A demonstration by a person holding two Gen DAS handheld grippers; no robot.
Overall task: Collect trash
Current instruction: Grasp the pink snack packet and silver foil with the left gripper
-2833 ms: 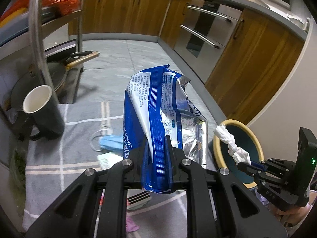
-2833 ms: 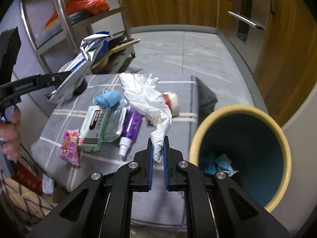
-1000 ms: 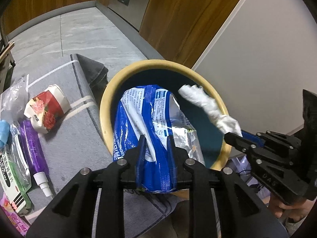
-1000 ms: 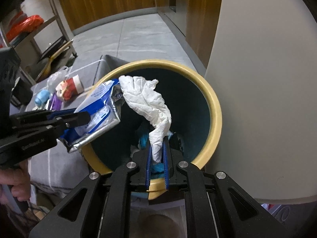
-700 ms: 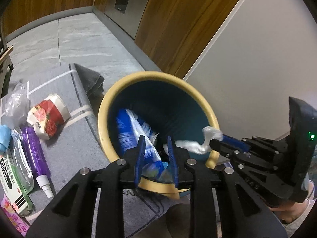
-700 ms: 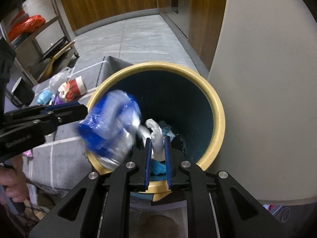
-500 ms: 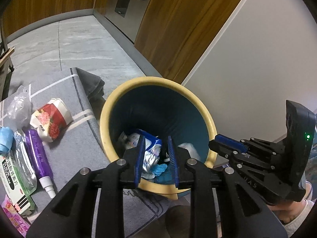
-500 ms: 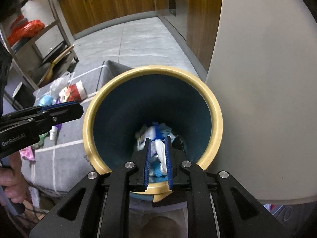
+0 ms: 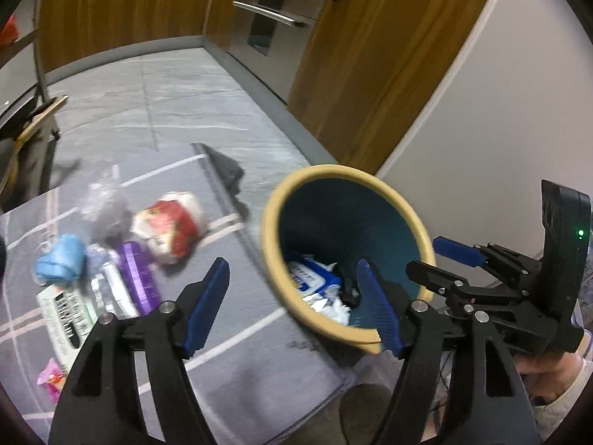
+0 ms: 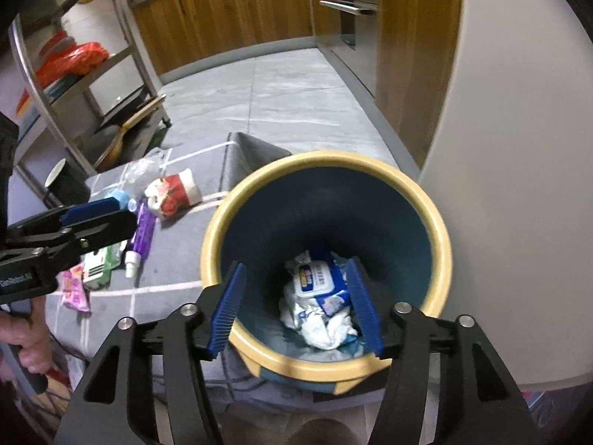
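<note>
While both jaws are opening, left gripper (image 9: 292, 304) and right gripper (image 10: 294, 306) hold nothing above bin (image 10: 441, 244); next, fetch purple tube (image 10: 142, 233).

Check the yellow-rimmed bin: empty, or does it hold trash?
Holds trash. Inside the bin, a blue wipes packet and crumpled white tissue lie at the bottom, well below the rim.

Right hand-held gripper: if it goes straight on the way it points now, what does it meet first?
Probably the trash in the bin: the right hand-held gripper, jaws opening and empty, looks into the yellow-rimmed bin at the blue wipes packet and crumpled tissue. Depth is unclear.
</note>
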